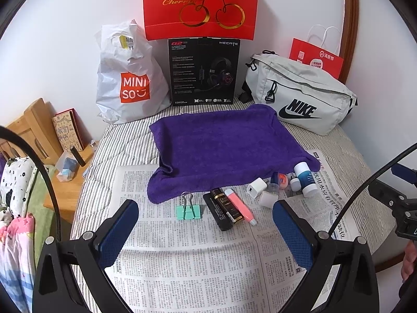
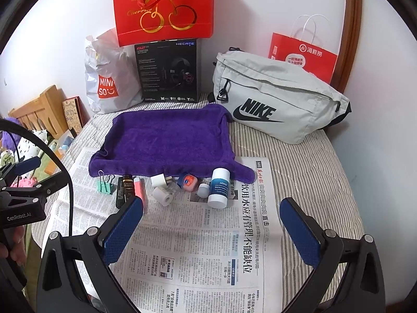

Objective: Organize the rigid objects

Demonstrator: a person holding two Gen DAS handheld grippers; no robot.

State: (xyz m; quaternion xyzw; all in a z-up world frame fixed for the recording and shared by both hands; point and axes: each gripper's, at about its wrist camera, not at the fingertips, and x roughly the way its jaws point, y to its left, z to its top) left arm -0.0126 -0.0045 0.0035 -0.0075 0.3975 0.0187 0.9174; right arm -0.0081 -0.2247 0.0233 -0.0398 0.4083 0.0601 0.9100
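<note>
Both grippers poised, nothing grasped, a row of small items waiting along the towel's near edge.

The left gripper [image 1: 206, 224] and right gripper [image 2: 211, 224] hover over the newspaper [image 2: 198, 247] on the bed, fingers spread wide and empty. Ahead lie the green binder clip [image 1: 189, 210], black tube [image 1: 224, 211], pink tube [image 1: 239, 206], white charger [image 1: 256, 187], and white-and-blue bottle [image 2: 219, 187], just before the purple towel [image 1: 224, 146]. The tubes' long axes run roughly away from the fingers. The left looks nearer the clip, the right nearer the bottle.

right claw [image 2: 209, 230] gaping, empty | newspaper [image 2: 198, 247] below | small items row beside purple towel [image 2: 166, 140]
</note>
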